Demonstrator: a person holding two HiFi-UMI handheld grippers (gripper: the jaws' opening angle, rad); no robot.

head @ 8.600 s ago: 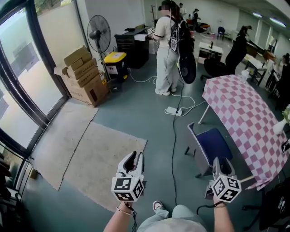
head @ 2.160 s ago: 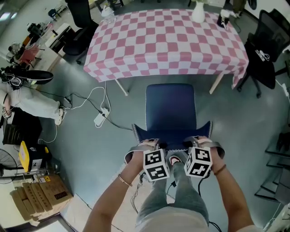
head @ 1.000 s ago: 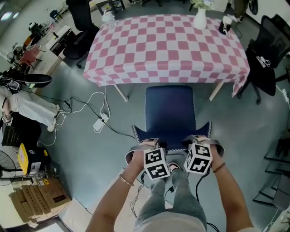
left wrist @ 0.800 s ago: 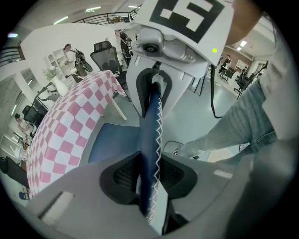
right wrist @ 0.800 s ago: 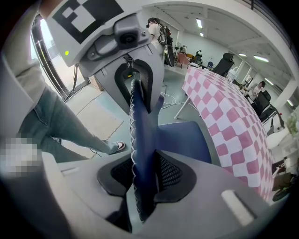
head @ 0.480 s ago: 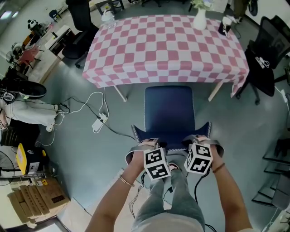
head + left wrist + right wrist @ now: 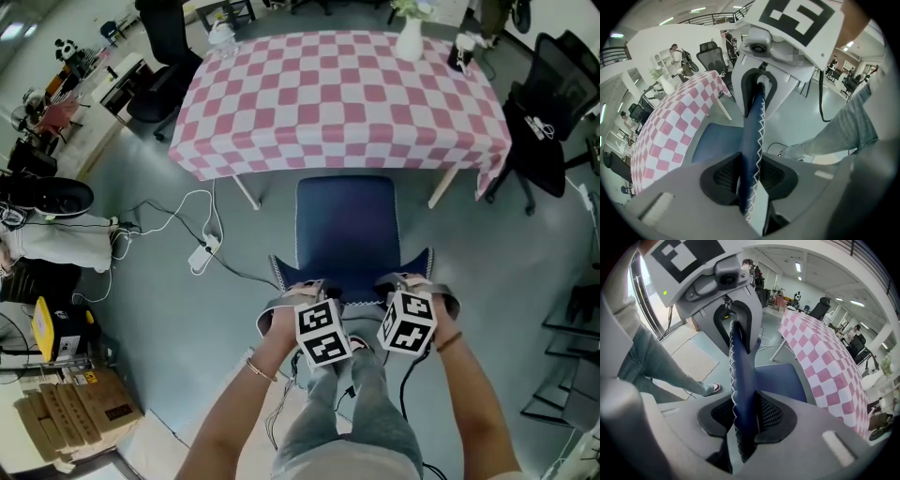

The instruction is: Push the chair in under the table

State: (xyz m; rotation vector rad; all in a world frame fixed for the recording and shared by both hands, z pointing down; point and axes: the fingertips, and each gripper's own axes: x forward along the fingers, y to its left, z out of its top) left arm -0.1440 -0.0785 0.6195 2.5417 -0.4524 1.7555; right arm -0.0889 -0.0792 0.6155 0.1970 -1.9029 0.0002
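Observation:
The blue chair (image 7: 345, 223) stands facing the table with the pink-and-white checked cloth (image 7: 347, 94); the front of its seat reaches the hanging cloth edge. Its backrest top (image 7: 352, 279) is nearest me. My left gripper (image 7: 305, 291) is shut on the left part of that edge, my right gripper (image 7: 398, 284) on the right part. In the left gripper view the blue backrest with white zigzag stitching (image 7: 752, 136) runs between the pads of the left gripper (image 7: 749, 178). The right gripper view shows the same backrest (image 7: 740, 376) clamped in the right gripper (image 7: 745, 420).
A white vase (image 7: 410, 37) and a dark object stand at the table's far edge. A black office chair (image 7: 553, 103) sits to the right of the table. A power strip with cables (image 7: 199, 258) lies on the floor at left. Cardboard boxes (image 7: 75, 412) sit at bottom left.
Both grippers and the chair keep their place. At the left edge a person in light trousers has shifted down the picture.

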